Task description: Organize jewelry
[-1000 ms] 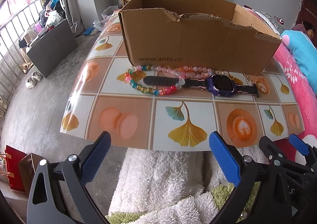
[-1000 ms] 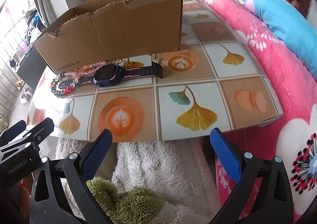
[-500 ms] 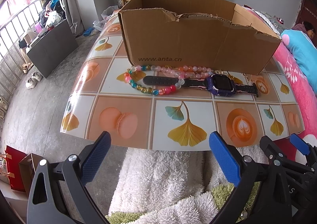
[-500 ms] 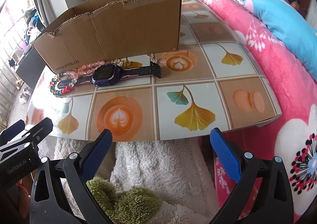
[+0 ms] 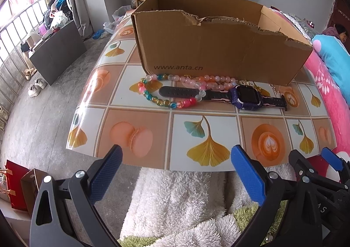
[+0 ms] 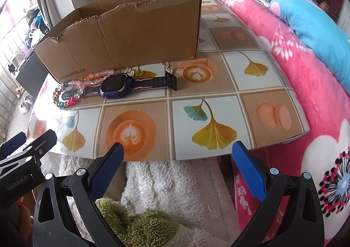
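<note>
A purple watch with a black strap (image 5: 246, 95) (image 6: 117, 85) lies on the patterned table (image 5: 135, 128) in front of an open cardboard box (image 5: 218, 43) (image 6: 122, 34). A string of pink and coloured beads (image 5: 166, 100) (image 6: 72, 98) loops around the strap's left end. Small gold pieces (image 6: 137, 72) lie against the box wall. My left gripper (image 5: 175, 172) is open and empty, below the table's near edge. My right gripper (image 6: 177, 168) is open and empty, also below the near edge, to the right of the left one.
A pink flowered blanket (image 6: 295, 67) and a blue pillow (image 6: 310, 26) border the table on the right. White and green fluffy cloth (image 5: 175, 203) lies under both grippers. On the left are the floor, a dark board (image 5: 56, 54) and shoes (image 5: 35, 87).
The right gripper view has crept slightly closer to the table. The left view is nearly unchanged. Both grippers stay open and the jewelry has not moved.
</note>
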`<act>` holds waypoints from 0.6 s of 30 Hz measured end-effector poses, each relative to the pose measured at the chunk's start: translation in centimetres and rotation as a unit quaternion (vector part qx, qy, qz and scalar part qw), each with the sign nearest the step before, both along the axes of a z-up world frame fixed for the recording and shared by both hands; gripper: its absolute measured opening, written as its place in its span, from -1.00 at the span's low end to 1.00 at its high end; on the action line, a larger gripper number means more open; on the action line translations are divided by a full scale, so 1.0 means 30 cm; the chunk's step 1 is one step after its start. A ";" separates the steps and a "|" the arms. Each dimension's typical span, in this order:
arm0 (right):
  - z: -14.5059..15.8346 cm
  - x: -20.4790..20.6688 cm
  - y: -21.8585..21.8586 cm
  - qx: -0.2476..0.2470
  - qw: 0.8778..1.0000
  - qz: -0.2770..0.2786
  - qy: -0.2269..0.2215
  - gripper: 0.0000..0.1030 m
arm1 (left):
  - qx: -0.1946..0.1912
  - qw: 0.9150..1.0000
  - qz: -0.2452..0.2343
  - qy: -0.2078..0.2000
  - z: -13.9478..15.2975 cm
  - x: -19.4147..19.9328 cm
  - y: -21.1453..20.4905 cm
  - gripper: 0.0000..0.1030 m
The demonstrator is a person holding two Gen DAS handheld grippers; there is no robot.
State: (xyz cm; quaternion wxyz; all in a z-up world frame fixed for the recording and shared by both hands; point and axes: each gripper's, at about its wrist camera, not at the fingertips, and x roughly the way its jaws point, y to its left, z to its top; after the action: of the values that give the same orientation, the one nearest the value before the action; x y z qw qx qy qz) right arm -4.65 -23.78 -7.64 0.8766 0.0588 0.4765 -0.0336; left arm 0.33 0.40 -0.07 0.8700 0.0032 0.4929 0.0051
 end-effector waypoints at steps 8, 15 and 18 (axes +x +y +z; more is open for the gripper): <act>0.001 0.030 0.007 -0.006 1.000 0.000 0.004 0.84 | -0.003 1.000 0.002 0.007 -0.007 0.032 0.008 0.89; 0.000 0.052 0.013 -0.009 1.000 0.001 0.008 0.84 | -0.005 1.000 0.003 0.012 -0.014 0.056 0.016 0.89; -0.002 0.059 0.016 -0.010 1.000 0.002 0.010 0.84 | -0.005 1.000 0.004 0.013 -0.019 0.060 0.019 0.89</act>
State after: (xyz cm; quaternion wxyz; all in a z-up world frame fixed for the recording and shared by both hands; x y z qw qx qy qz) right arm -2.86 -23.30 -7.71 0.8725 0.0491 0.4847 -0.0373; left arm 2.12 0.98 -0.63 0.8633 -0.0033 0.5046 0.0061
